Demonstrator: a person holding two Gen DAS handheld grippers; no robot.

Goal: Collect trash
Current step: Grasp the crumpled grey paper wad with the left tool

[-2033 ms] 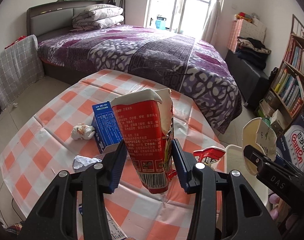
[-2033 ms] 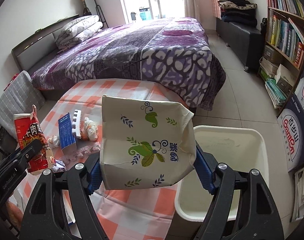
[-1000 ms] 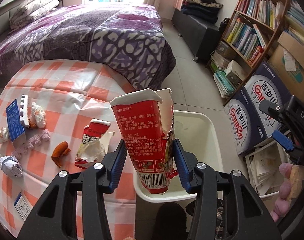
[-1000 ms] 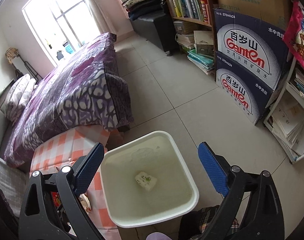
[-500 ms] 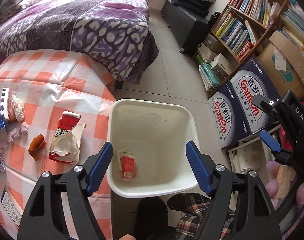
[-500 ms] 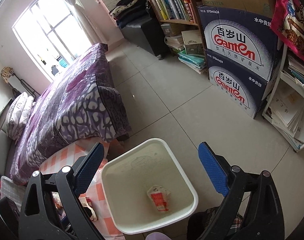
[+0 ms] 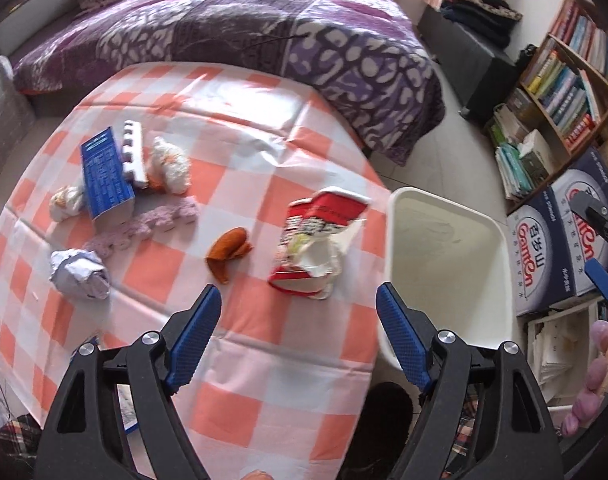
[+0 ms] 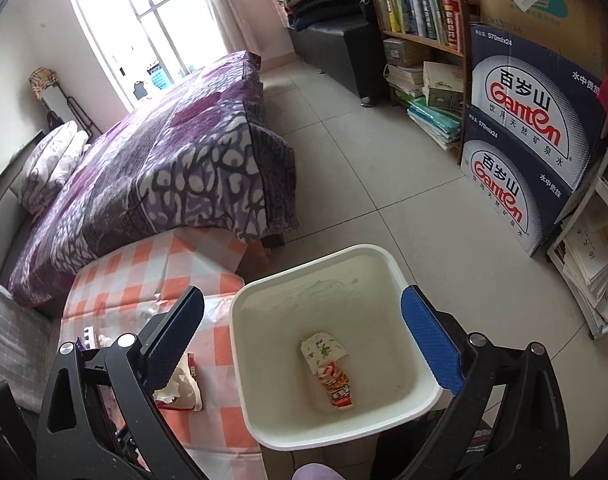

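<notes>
1. Left wrist view: your left gripper [image 7: 297,312] has just been opening; its jaws stand apart, nothing between them, above the checked table [image 7: 239,392]; a torn red packet [image 7: 316,246] lies just ahead.
2. Your right gripper [image 8: 301,330] gapes over the white bin [image 8: 414,292]; 2 discarded wrappers [image 8: 330,368] lie inside.

Nothing sits between my left fingers [image 7: 209,308], and the bench [image 7: 263,380] below them is bare cloth. Ahead, a torn red wrapper [image 7: 316,248] and an orange scrap [image 7: 227,252] block the way, with a blue box [image 7: 105,174] and crumpled paper [image 7: 79,274] crowding the far left. The bin [image 8: 263,420] mouth under my right fingers [image 8: 432,340] is clear; only two wrappers [image 8: 332,368] lie at the bottom.
</notes>
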